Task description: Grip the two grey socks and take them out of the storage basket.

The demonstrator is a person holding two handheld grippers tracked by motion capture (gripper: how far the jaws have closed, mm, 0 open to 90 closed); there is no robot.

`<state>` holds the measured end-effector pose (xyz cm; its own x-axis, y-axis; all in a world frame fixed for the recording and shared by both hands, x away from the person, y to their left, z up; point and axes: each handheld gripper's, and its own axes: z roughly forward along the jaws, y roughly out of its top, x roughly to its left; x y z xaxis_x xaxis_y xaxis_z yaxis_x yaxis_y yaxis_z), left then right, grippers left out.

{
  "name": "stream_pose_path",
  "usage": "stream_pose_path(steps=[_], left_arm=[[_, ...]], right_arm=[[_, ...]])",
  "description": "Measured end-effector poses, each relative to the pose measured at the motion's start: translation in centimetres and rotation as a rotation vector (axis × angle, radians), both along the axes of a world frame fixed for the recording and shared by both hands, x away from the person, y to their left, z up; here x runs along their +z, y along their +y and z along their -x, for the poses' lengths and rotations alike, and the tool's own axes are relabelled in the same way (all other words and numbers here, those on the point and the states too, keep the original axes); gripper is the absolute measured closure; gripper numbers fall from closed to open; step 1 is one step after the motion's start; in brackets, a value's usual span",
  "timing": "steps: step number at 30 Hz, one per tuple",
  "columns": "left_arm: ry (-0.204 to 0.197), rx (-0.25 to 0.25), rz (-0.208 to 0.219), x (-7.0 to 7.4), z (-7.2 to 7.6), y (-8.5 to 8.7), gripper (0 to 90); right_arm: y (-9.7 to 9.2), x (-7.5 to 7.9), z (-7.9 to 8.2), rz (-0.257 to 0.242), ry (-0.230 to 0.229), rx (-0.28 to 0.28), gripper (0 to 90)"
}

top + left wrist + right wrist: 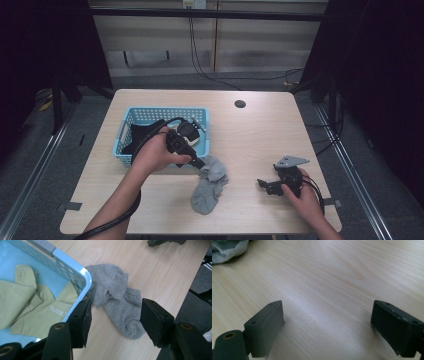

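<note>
**Grey sock by the basket, both grippers empty**

So the grey sock (210, 183) is lying crumpled on the counter (255, 135), touching the near right corner of the blue basket (131, 112). Left gripper (115, 320) hangs right over that corner, jaws spread wide with the sock between them, not gripping it. Pale green socks (30, 302) sit inside the basket. Right gripper (327, 327) is well off to the right of the basket, resting low on bare wood, jaws released and holding nothing.

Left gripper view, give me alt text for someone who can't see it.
A crumpled grey sock lies on the wooden table between the left gripper's open black fingers, touching the corner of a light blue basket that holds yellow-green socks.
</note>
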<state>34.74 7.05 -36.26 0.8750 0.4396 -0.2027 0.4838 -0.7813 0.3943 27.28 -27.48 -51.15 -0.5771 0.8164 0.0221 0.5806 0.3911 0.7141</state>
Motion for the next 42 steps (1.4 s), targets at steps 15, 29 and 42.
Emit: stream_pose_path(steps=[15,29,42], left_arm=[[-0.020,0.013,-0.019,-2.3,1.6,1.8,32.1],[-0.061,0.025,0.030,-6.0,3.0,3.5,28.6],[-0.127,0.013,0.037,-9.4,3.6,5.3,27.8]], right_arm=[[0.0,0.0,0.0,0.000,0.000,0.000,10.7],[0.0,0.0,0.0,0.000,0.000,0.000,10.7],[0.0,0.0,0.0,0.000,0.000,0.000,10.7]])
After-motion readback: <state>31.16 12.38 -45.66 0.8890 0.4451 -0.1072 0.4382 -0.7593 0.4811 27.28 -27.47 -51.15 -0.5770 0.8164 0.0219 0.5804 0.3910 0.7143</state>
